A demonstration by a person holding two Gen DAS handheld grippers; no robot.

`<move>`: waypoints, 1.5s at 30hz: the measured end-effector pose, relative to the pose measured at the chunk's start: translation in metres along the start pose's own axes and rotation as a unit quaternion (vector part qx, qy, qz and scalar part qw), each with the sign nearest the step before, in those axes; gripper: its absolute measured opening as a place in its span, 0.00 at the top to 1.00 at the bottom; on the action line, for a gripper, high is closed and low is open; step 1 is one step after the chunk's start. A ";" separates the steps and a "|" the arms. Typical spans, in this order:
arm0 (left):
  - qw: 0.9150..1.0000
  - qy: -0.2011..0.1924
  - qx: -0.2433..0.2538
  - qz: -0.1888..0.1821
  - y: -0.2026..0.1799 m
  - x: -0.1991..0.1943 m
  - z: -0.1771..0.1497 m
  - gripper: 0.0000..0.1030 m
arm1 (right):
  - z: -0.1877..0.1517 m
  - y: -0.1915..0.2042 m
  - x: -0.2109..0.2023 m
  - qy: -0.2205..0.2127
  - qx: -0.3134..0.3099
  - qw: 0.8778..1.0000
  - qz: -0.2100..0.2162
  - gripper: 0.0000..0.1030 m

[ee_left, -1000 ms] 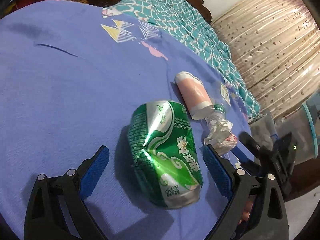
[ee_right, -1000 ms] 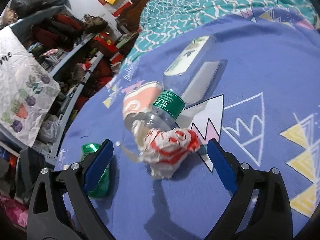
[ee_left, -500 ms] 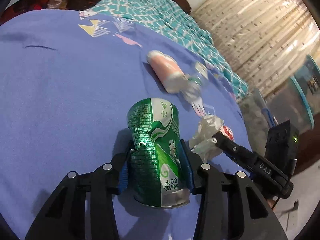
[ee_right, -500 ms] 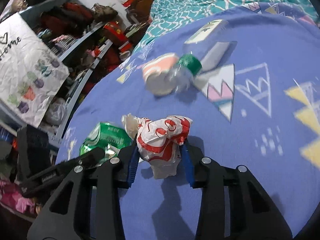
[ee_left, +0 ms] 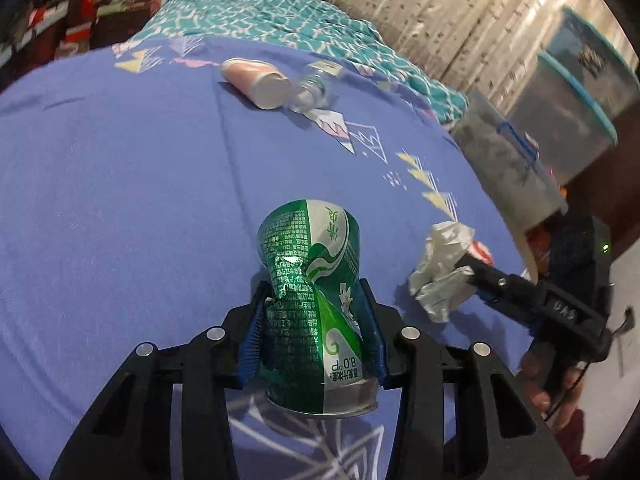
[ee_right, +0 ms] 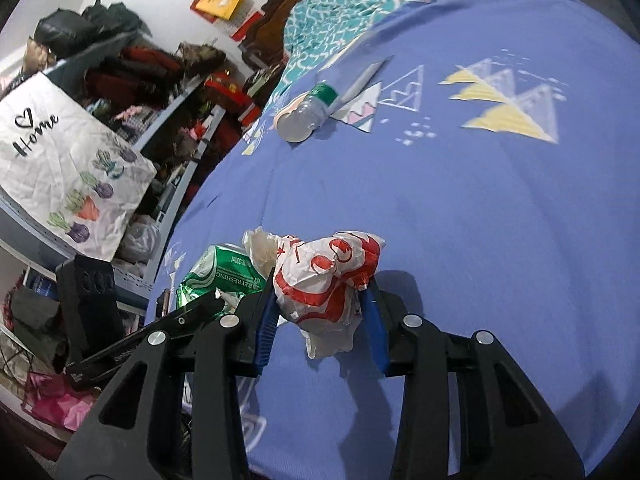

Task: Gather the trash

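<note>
Both grippers were black plastic: the left gripper [ee_left: 314, 338] and right gripper [ee_right: 322, 330] carried ribbed blue pads [ee_left: 251, 340], silver screws [ee_right: 412, 321] and triangular cut-outs.

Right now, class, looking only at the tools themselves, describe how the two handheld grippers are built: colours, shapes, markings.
Both match. The left gripper and right gripper have matte black plastic linkage arms with slotted cutouts and round silver pivot bolts. Each finger ends in a flat blue ribbed pad. From the left wrist view, the right gripper's black body carries raised lettering and a small green indicator light. No sleeves show.
</note>
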State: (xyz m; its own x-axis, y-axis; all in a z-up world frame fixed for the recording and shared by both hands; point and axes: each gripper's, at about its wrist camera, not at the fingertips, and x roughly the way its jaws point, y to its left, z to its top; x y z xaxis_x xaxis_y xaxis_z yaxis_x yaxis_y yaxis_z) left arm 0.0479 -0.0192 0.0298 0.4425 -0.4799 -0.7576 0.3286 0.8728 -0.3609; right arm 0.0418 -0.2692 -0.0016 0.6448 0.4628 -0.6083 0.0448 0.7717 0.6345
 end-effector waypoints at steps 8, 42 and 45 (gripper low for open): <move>0.998 -0.018 0.045 0.048 -0.024 -0.016 -0.014 0.61 | -0.033 0.003 -0.045 -0.036 -0.011 0.999 -0.026 0.60; 0.987 -0.024 0.065 0.144 -0.023 0.000 -0.030 0.26 | -0.062 0.007 -0.046 -0.066 -0.064 0.987 -0.133 0.13; 0.987 -0.024 0.063 0.145 -0.024 0.000 -0.031 0.24 | -0.061 0.005 -0.045 -0.065 -0.061 0.987 -0.133 0.13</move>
State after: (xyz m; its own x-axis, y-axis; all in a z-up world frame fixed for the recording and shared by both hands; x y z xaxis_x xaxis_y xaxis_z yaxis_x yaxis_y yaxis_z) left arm 0.0148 -0.0372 0.0214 0.5713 -0.2180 -0.7912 0.2825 0.9574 -0.0598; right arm -0.0337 -0.2596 0.0002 0.7157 0.1819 -0.6743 0.1399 0.9086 0.3936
